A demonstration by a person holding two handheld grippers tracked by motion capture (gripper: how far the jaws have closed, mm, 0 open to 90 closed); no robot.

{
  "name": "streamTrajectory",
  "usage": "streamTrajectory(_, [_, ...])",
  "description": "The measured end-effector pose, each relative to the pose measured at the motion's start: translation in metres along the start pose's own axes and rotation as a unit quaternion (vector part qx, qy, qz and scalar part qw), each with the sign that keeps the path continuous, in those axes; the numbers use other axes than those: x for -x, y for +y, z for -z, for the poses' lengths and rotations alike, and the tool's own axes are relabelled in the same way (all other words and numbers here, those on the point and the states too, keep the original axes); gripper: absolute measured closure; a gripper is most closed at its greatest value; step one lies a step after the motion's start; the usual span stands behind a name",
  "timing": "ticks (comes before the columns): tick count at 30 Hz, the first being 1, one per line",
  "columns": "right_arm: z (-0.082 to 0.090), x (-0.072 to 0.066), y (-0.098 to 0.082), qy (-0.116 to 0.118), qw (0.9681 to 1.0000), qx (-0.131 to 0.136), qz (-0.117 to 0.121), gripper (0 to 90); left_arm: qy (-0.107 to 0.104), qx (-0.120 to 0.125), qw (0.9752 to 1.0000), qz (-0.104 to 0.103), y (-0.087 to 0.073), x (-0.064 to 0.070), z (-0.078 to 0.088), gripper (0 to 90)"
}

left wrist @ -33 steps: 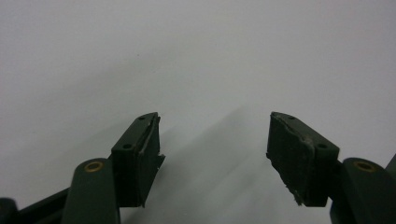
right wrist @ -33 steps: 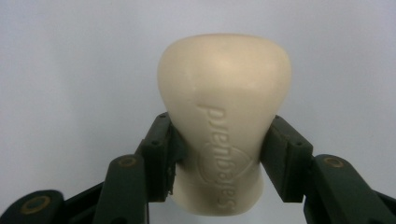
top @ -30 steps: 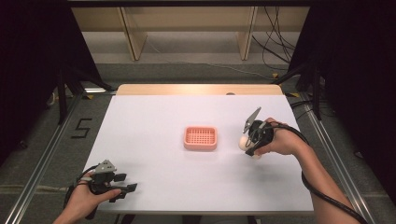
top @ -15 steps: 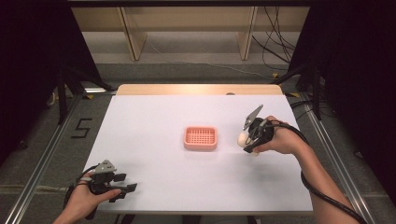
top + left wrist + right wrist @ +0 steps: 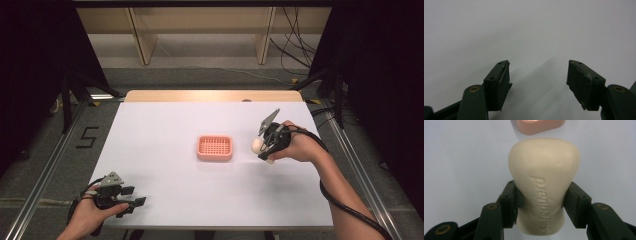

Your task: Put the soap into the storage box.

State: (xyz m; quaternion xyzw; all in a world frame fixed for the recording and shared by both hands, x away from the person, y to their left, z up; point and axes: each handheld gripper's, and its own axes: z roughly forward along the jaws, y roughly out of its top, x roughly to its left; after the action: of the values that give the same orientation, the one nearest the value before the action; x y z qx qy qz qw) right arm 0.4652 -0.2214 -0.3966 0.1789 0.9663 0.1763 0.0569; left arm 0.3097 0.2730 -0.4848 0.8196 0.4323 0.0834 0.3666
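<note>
A cream bar of soap (image 5: pixel 544 182) with embossed lettering is clamped at its narrow waist between the two black jaws of my right gripper (image 5: pixel 540 202). From above, that right gripper (image 5: pixel 264 146) hovers over the table just right of a pink slotted soap dish (image 5: pixel 214 147), the soap (image 5: pixel 256 145) pointing toward the dish. The dish's near edge (image 5: pixel 539 126) peeks in at the top of the right gripper view. My left gripper (image 5: pixel 131 202) rests at the table's front left corner. In its own view the left gripper (image 5: pixel 537 82) stands open over bare white tabletop.
The white table (image 5: pixel 165 125) has a wooden strip along its far edge (image 5: pixel 210 95). A black cable (image 5: pixel 345 205) trails from the right gripper along the forearm. Metal rails and dark floor flank the table on both sides.
The right gripper with the soap has shifted slightly up and toward the dish. The left gripper has stayed where it was.
</note>
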Motion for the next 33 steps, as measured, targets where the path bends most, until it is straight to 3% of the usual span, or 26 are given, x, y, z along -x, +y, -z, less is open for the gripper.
streamTrajectory(2, [0.0,0.002,0.002,-0.002,0.9999,0.003,0.012,50.5,0.001,0.004,1.0,0.004,0.0,0.0,0.0,34.3])
streamTrajectory(3, [0.0,0.001,0.003,-0.005,1.0,0.003,0.0,50.4,0.001,0.004,1.0,0.004,0.0,0.0,0.0,34.3])
streamTrajectory(10, [-0.001,0.004,0.011,-0.004,0.9999,0.007,0.014,50.5,0.001,0.006,1.0,0.007,-0.002,0.0,0.002,34.3])
streamTrajectory(11, [-0.001,0.004,0.012,-0.005,1.0,0.006,0.005,50.4,0.006,0.003,1.0,0.003,-0.002,-0.001,0.002,34.3])
streamTrajectory(13, [-0.001,0.005,0.014,-0.004,0.9999,0.006,0.008,50.4,0.008,0.004,0.9999,0.01,-0.002,0.0,0.002,34.3])
streamTrajectory(16, [-0.002,0.005,0.017,-0.007,0.9999,0.009,0.008,50.4,0.003,0.005,1.0,0.004,-0.002,-0.001,0.003,34.3])
streamTrajectory(17, [-0.003,0.007,0.018,-0.005,0.9997,0.012,0.022,50.4,0.003,0.004,1.0,0.004,-0.002,-0.001,0.003,34.3])
streamTrajectory(18, [-0.003,0.006,0.019,-0.005,0.9999,0.008,0.007,50.4,0.003,0.004,1.0,0.004,-0.002,-0.001,0.003,34.3])
streamTrajectory(33, [-0.004,0.008,0.035,-0.002,0.9999,0.002,0.015,50.4,0.003,0.006,1.0,0.005,-0.003,-0.001,0.004,34.3])
